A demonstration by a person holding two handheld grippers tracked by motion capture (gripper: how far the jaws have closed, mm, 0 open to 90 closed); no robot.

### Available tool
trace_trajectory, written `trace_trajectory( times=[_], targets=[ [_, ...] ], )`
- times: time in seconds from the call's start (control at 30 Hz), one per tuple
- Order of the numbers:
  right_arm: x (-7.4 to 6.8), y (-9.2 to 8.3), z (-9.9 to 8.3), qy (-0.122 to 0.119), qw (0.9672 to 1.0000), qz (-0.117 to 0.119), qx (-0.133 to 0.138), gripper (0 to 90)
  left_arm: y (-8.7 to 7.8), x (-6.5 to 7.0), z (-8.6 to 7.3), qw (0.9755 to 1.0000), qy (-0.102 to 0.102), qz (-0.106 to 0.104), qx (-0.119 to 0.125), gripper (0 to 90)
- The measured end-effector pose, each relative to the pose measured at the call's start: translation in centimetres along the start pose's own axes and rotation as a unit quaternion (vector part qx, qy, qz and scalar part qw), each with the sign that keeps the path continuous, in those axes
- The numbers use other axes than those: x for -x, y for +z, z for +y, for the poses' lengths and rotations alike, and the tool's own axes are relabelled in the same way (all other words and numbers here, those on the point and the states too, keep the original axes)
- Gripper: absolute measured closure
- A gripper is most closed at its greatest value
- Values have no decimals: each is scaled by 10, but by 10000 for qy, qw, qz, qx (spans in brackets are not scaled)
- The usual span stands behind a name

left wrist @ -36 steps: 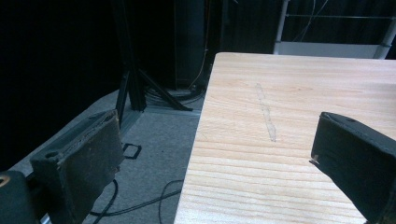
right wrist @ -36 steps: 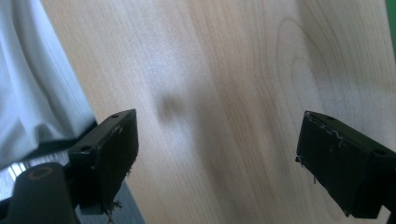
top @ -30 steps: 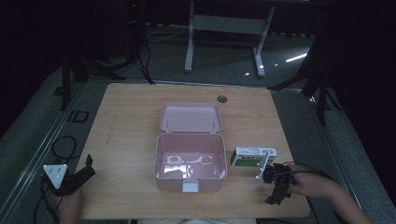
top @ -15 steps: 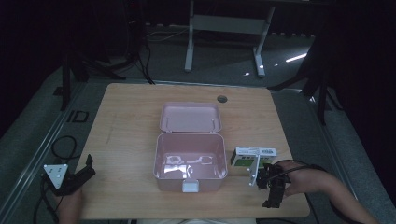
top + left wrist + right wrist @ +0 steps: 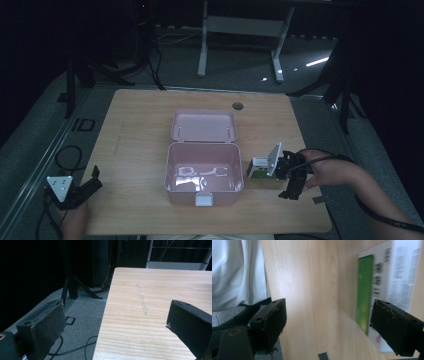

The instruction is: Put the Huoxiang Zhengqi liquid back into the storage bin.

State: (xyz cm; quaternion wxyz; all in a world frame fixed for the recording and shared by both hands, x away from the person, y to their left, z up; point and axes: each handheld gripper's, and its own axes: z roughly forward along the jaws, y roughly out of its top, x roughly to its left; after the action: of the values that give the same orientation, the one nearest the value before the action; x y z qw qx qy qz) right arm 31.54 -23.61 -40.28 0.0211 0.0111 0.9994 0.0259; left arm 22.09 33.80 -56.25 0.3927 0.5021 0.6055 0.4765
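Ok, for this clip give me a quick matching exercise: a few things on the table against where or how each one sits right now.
Things:
1. pink box
2. green and white packet
3. left tongs
4. round hole

States:
A. at the table's near left corner, open
B. far side of the tabletop
C. middle of the table, lid open
D. right of the box, beside the right tongs

Pairs: 1-C, 2-D, 3-A, 4-B

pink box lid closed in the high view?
No, the pink box sits open on the table, its lid swung back flat behind it and the inside exposed.
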Motion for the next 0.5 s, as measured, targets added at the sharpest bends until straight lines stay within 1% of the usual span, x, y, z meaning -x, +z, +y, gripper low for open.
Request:
trace_trajectory(
  times=[0.07,0.13,0.17,0.23,0.27,0.3,0.4,0.5],
  targets=[
    [4,-5,1,-93,9997,-217,-62,137,0,0,0,10000,5,-3,-4,24],
    [9,-7,3,-147,9995,-265,-77,152,0,0,0,10000,2,-6,-1,24],
    [11,-8,4,-134,9995,-275,-88,152,0,0,0,10000,3,-9,-2,24],
    [17,-8,4,-131,9994,-288,-158,155,0,0,0,10000,4,-9,0,23],
    [17,-8,4,-131,9994,-288,-158,155,0,0,0,10000,4,-9,0,24],
    [23,-7,4,-105,9994,-258,-212,164,0,0,0,10000,7,-11,1,24],
    [35,-6,3,28,9996,-171,-211,177,0,0,0,10000,7,-14,3,24],
    [47,-3,2,102,9995,-122,-259,183,0,0,0,10000,23,-16,-2,24]
  ],
)
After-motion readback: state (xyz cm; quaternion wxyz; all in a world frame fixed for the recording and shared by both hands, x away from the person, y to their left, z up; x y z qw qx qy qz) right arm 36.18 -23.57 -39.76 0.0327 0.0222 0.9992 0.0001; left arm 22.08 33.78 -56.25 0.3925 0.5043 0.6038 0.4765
